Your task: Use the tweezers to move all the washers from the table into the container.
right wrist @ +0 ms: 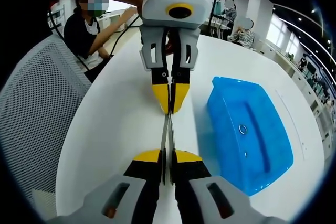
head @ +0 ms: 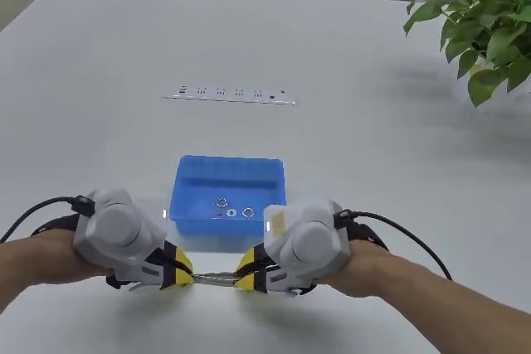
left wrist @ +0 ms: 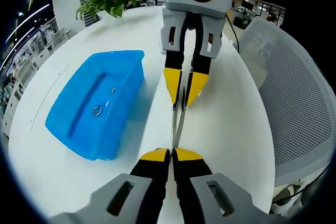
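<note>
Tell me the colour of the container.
The container is bright blue all over, best seen in the left gripper view.

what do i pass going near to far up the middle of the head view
thin metal tweezers, held at their ends by the left gripper and right gripper → blue rectangular plastic container with small metal washers inside → flat white power strip

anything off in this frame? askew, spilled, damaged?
One oddity: the tweezers are pinched at both ends at once, the left claw shut on one end and the right claw on the other, so neither is free to pick. Otherwise fine: the blue container sits upright with washers inside.
</note>
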### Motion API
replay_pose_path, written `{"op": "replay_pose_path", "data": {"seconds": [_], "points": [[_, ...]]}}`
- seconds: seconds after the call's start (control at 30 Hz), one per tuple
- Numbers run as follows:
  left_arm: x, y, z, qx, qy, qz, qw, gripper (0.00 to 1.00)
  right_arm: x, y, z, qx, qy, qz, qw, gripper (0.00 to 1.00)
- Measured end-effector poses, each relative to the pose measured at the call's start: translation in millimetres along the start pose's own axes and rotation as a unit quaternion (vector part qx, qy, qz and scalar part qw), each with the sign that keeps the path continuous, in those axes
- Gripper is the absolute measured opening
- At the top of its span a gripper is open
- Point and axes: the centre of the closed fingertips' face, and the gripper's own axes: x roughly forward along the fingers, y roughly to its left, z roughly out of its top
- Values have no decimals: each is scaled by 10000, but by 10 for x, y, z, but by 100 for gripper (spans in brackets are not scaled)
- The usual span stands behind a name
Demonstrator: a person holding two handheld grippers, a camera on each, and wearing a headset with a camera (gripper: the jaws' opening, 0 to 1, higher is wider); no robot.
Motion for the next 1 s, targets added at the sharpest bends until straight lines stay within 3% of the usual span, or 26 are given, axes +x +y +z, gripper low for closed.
{"op": "replay_pose_path", "data": {"seconds": [0.43, 0.77, 0.83, 0.9, 1.0], "points": [[-79, 36, -49, -55, -10, 120, 9999, 11, -72, -6, 44, -4, -67, -96, 9999, 15], [-211, 34, -78, -221, -91, 229, 9995, 16, -347, -161, 69, 282, -251, -542, 9978, 24], [-244, 36, -51, -382, -235, 279, 9986, 18, -408, -191, 76, 433, -330, -649, 9964, 26], [-297, 22, 22, -680, -540, 300, 9958, 20, -480, -217, 61, 647, -374, -759, 9943, 30], [-395, 51, 101, -1001, -973, 428, 9893, 25, -586, -234, 52, 847, -512, -861, 9914, 36]]}}
